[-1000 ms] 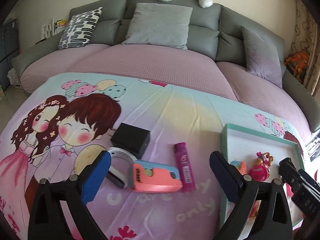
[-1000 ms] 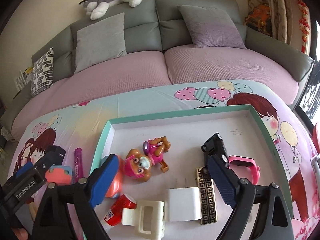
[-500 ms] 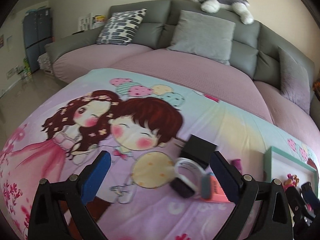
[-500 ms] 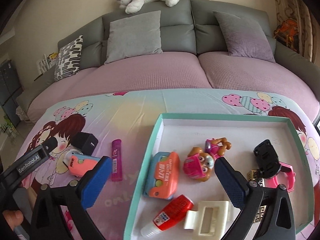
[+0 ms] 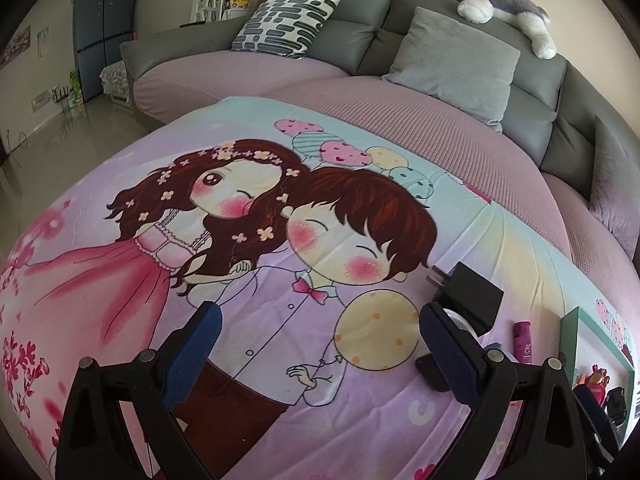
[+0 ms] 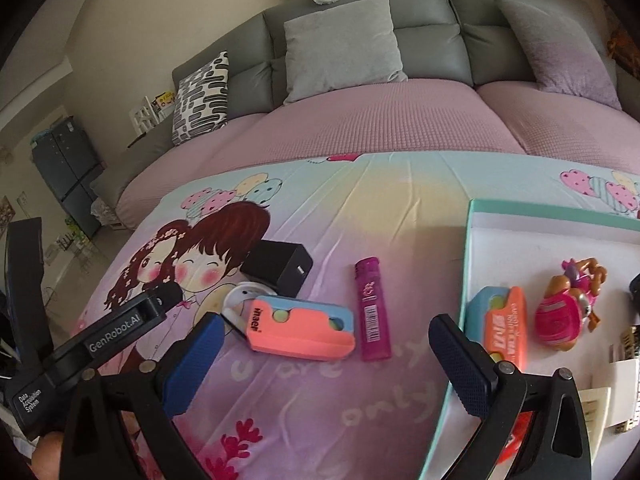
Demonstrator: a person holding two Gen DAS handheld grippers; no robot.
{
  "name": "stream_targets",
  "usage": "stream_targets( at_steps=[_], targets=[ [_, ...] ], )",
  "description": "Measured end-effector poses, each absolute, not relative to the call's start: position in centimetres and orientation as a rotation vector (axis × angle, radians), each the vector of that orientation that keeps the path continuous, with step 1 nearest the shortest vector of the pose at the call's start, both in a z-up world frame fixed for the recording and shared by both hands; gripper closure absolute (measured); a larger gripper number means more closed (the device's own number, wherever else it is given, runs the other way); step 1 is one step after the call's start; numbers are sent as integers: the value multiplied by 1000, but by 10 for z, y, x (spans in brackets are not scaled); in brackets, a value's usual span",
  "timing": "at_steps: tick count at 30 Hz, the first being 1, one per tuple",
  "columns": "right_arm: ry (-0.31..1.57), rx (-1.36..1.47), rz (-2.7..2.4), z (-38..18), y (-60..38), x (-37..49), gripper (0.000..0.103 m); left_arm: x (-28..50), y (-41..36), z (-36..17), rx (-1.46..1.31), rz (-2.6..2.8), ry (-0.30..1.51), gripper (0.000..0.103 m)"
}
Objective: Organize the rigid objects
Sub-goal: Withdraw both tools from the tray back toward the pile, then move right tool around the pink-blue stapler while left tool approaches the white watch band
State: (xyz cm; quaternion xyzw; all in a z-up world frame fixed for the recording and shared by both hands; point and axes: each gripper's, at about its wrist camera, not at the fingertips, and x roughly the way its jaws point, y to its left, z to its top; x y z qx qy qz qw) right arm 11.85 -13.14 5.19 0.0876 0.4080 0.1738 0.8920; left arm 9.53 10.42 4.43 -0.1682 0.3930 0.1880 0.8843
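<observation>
Now both grippers have swung left, off the tray

My right gripper (image 6: 320, 364), fingers just opened fully and empty, has left the teal-rimmed tray (image 6: 466, 264) and faces the loose items on the cartoon sheet (image 6: 360, 208): pink-and-blue case (image 6: 302, 330), magenta lighter (image 6: 373, 308), black charger (image 6: 278, 268), white ring (image 6: 240, 300). My left gripper (image 5: 316, 352), fingers apart and empty, has drifted left of them. Four pieces likely remain to tray.

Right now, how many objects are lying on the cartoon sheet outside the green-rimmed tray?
4: a black charger cube, a white ring-shaped clip before it, a pink-and-blue case, and a magenta lighter nearest the tray. Others may be hidden.
</observation>
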Motion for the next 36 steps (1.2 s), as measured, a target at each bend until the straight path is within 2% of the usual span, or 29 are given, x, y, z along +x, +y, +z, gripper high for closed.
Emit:
stream_targets(
  at_steps=[8, 16, 36],
  targets=[
    [929, 232, 411, 35, -121, 123, 3, 93, 119, 34, -399, 405, 862, 4],
    [955, 159, 423, 27, -100, 124, 10, 101, 115, 20, -382, 350, 922, 4],
    [950, 81, 344, 20, -91, 137, 10, 103, 126, 13, -434, 334, 923, 4]
  ],
)
